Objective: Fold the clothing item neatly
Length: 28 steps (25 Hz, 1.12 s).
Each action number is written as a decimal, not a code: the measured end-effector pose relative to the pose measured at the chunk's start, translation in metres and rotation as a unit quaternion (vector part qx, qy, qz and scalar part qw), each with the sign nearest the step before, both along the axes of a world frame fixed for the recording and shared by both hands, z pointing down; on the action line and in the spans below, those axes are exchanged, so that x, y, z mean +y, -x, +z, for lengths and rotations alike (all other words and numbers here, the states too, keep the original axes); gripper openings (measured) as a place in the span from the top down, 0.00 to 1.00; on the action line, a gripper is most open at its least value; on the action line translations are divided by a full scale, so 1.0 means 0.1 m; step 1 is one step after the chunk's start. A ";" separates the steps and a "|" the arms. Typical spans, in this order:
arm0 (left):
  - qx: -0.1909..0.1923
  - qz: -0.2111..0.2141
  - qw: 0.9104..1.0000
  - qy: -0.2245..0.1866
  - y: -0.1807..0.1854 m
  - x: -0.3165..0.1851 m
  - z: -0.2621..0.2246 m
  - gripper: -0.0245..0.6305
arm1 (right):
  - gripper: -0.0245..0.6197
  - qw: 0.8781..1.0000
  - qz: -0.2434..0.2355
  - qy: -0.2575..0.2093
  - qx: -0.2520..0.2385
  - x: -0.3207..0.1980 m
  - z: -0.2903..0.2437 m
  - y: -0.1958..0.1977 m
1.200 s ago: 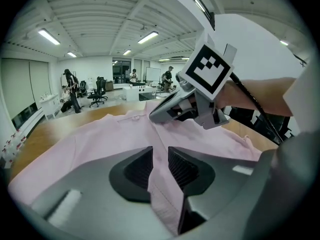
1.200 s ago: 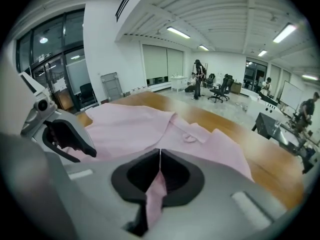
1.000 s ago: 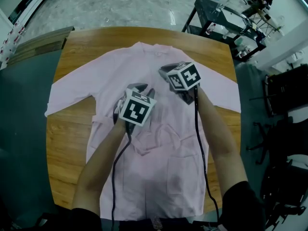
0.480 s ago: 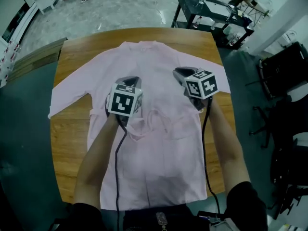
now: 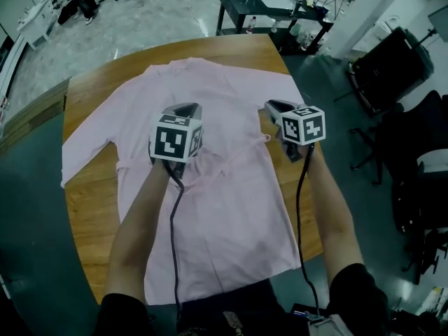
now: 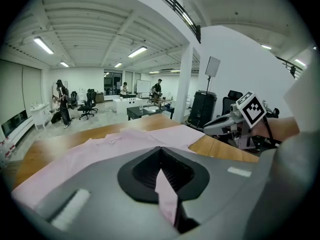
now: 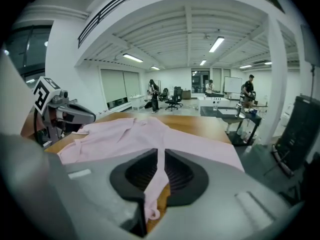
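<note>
While the wooden tabletop (image 5: 87, 208) and the pink garment (image 5: 217, 222) spread flat on it, collar away from the person and hem at the near edge, lie much as they did a second ago, the two hands above it are no longer close together. The left tongs (image 6: 160, 150) now hang over the left chest, and the right tongs (image 7: 161, 153) are out near the garment's right edge. The loose ties that lay crumpled at the waist are drawn out sideways, and one thin waist tie (image 5: 246, 151) runs from the middle toward the right tongs. Both tongs grip pink fabric. The left tie end (image 6: 168, 196) is pinched between the left jaws, which stood wider a second ago. The right tie end (image 7: 155, 184), curled at its tip, hangs clamped between the right jaws. Judging from this, the ties are being straightened out of the way, and no fold has started.
</note>
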<state>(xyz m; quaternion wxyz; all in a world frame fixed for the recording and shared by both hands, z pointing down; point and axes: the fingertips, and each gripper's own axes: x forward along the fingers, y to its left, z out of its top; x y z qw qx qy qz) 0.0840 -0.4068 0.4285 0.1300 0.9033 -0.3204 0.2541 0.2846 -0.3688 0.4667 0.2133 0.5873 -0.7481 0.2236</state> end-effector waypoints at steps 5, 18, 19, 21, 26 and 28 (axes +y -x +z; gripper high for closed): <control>-0.001 0.026 1.000 0.005 -0.56 0.22 0.03 0.95 | 0.90 0.999 0.048 -0.002 0.002 0.27 0.05 -0.62; -0.055 0.003 0.998 0.037 -1.78 0.52 0.53 0.95 | 0.84 0.995 0.093 0.027 0.000 0.37 0.73 -2.04; -0.060 0.001 0.997 0.039 -1.84 0.52 0.56 0.95 | 0.83 0.995 0.096 0.030 0.000 0.34 0.77 -2.09; -0.071 0.001 0.997 0.043 -1.95 0.52 0.62 0.95 | 0.82 0.994 0.103 0.034 -0.002 0.28 0.83 -2.22; -0.093 0.004 0.994 0.050 -2.07 0.53 0.72 0.95 | 0.80 0.991 0.119 0.049 -0.044 0.10 1.06 -2.45; -0.098 0.006 0.994 0.052 -2.07 0.54 0.74 0.95 | 0.80 0.989 0.125 0.053 -0.064 0.03 1.16 -2.50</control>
